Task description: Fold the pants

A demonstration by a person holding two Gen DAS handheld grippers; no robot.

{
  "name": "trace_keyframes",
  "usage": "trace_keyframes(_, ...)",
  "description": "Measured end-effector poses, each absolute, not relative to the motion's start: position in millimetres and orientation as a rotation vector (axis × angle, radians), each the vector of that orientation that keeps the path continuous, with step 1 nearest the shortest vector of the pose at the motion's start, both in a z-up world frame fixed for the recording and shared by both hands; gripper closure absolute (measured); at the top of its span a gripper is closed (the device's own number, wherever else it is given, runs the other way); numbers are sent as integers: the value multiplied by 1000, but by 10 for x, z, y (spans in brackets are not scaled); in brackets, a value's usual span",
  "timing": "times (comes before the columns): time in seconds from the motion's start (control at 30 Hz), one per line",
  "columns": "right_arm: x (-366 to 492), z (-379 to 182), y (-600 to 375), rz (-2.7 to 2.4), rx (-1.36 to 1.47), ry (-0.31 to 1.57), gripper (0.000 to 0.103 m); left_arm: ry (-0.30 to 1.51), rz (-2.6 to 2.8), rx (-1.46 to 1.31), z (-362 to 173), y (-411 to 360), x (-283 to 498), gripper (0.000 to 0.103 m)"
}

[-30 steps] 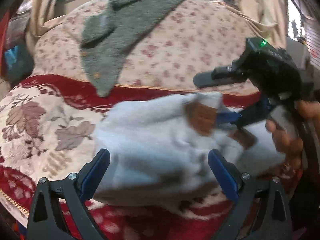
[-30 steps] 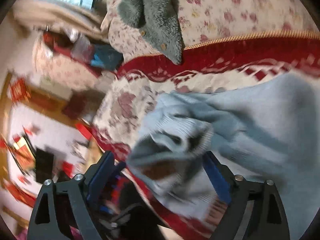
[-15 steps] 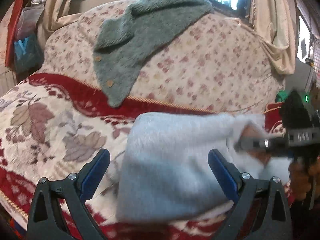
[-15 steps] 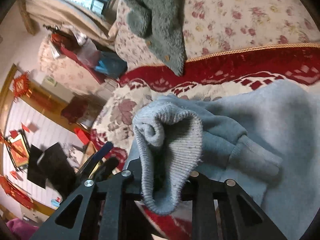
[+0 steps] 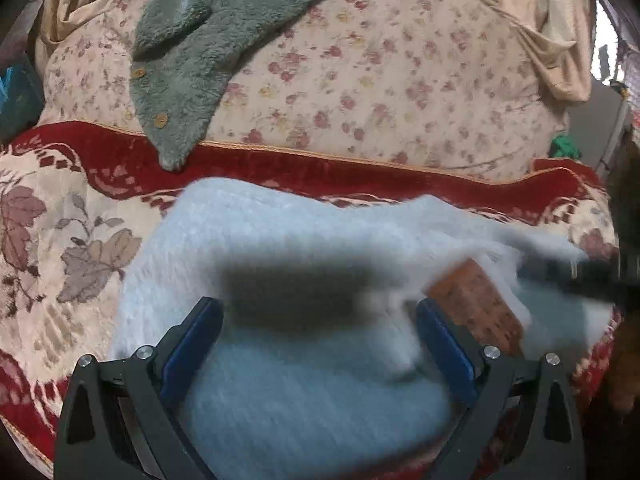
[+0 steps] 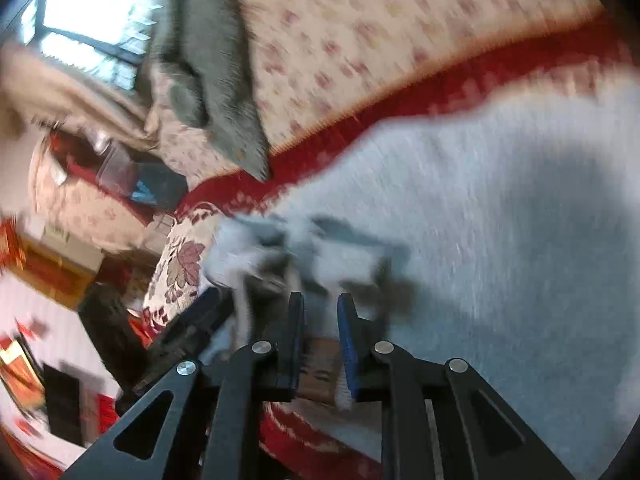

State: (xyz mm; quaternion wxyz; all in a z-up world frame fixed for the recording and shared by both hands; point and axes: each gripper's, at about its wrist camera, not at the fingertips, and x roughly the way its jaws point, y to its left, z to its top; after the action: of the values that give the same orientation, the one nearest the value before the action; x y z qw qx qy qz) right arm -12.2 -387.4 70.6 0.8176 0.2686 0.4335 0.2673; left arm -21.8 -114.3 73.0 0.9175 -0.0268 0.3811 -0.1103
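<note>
— Tongs first, from the left: how are they set?

— Spread wide is how the left gripper [image 5: 316,344] is seen, its blue pads on either side of the light blue pants [image 5: 280,264] with nothing pinched between them. The right gripper [image 6: 320,320] is pressed nearly together, and a bunched edge of the same pants appears to be nipped between its pads.

— Where are the pants placed?

— They are spread across the red patterned seat cover [image 5: 72,216] of the sofa, below the floral backrest [image 5: 380,72]. A grey fleece garment [image 5: 188,56] is draped over that backrest, well apart from the pants.

— What could go wrong from here?

— The grip is taken on a crumpled fold, not a clean hem, so only one layer may be caught; a pull could then drag the fabric askew or let it slip free. With the left tongs not closed, the other end is left unanchored and could be dragged along the cover.

— What cannot be made out?

— Both views are smeared by motion. A dark blur is laid across the middle of the left view and cannot be identified. The brown patch [image 5: 476,304] on the pants is probably a label, though this is not certain. How much cloth lies between the right pads is hidden by the bunching.
</note>
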Motion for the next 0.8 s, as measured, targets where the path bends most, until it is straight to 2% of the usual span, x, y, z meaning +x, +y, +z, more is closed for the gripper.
trace_keyframes(0.17,61,1027,-3376,690,400,917,81,776,-239,-7,642,-1246,-383,5)
trace_keyframes(0.43,416,658,-2785,593,17,966,84,769,-233,-6,530,-1256,-380,4)
trace_keyframes(0.6,594,494,-2786,576,34,951,84,772,-203,-16,478,-1338,-238,0)
trace_keyframes(0.8,465,717,-3151,577,228,970,81,785,-209,-47,547,-1299,-256,0)
